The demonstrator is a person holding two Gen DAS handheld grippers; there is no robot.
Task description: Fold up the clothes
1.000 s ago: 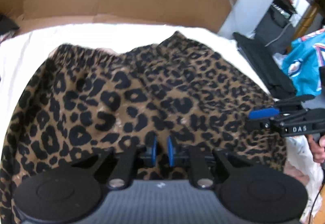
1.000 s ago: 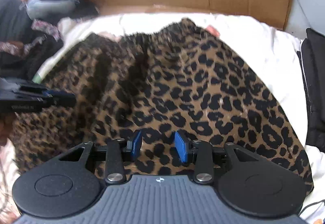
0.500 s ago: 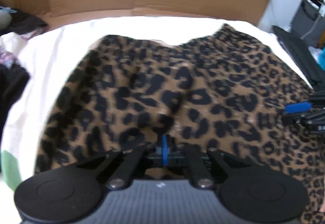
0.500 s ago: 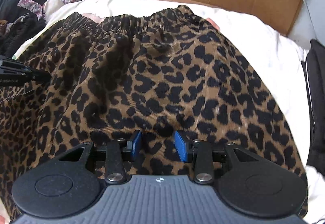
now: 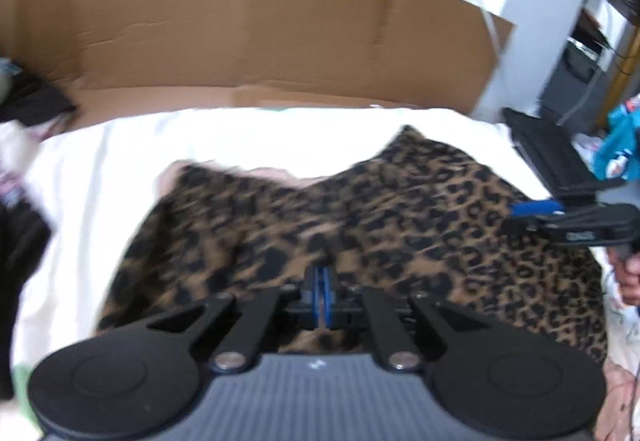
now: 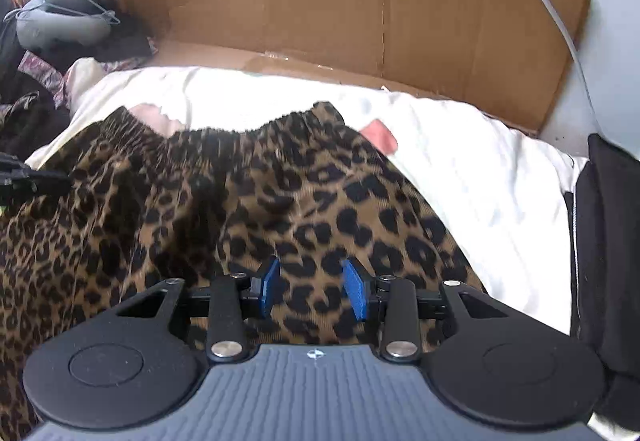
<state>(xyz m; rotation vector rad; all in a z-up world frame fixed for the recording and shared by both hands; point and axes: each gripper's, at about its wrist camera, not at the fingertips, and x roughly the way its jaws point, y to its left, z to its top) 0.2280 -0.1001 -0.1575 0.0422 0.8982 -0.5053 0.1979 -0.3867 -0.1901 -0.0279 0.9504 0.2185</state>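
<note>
A leopard-print garment (image 5: pixel 400 225) with an elastic waistband (image 6: pixel 224 129) lies spread on a white sheet (image 5: pixel 100 181). My left gripper (image 5: pixel 322 293) is shut, its blue pads pinching a raised ridge of the fabric at the near edge; this view is blurred by motion. It also shows as a dark tip at the left edge of the right wrist view, the left gripper (image 6: pixel 36 181). My right gripper (image 6: pixel 312 293) is open just over the near part of the garment (image 6: pixel 304 209), nothing between its pads. It shows at the right of the left wrist view, the right gripper (image 5: pixel 560 221).
A cardboard sheet (image 6: pixel 360 1) stands along the far side of the bed. Dark clothes and a grey bundle (image 6: pixel 60 21) are piled at the left. A black item (image 6: pixel 608 241) lies along the right edge, and a person's hand (image 5: pixel 630 277) is at the far right.
My left gripper went from open to shut on the fabric and pulled back, bunching the garment's left side. My right gripper stayed open and drew back toward the near edge.
</note>
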